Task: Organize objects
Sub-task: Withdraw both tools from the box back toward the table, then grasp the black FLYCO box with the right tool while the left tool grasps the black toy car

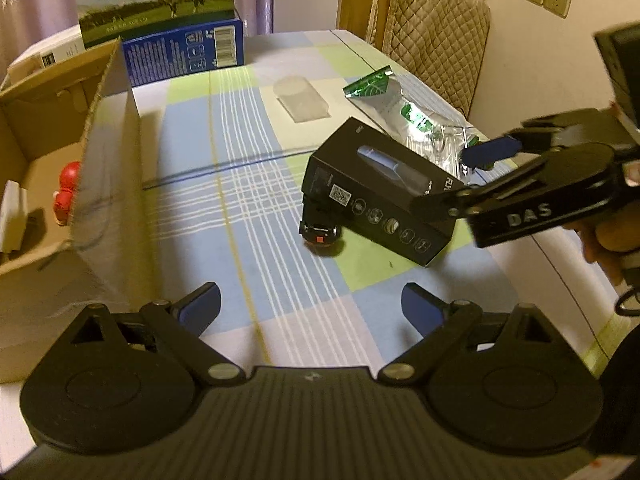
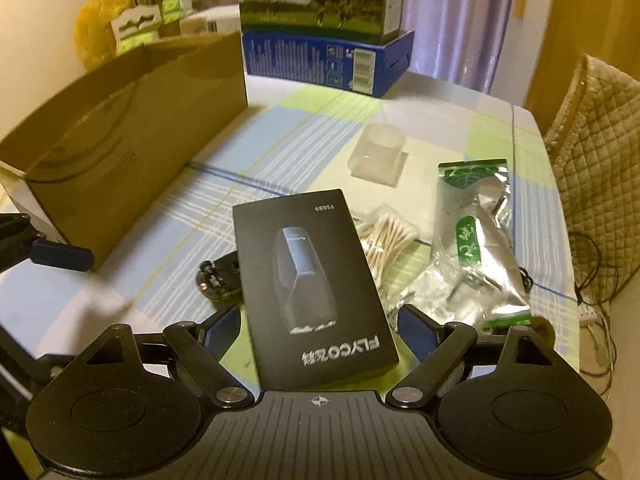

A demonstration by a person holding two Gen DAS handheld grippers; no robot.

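A black shaver box lies tilted on the checked tablecloth, one end propped on a small round black and orange gadget. My right gripper comes in from the right, open, with a finger on each side of the box's near end. In the right wrist view the box fills the gap of the right gripper, and I see no pad pressing on it. My left gripper hangs open over bare cloth in front of the gadget, holding nothing. An open cardboard box stands at the left.
Red items lie inside the cardboard box. Silver-green foil packets, cotton swabs and a translucent plastic tub lie beyond the shaver box. A milk carton on a blue box stands at the back. A padded chair is at the right.
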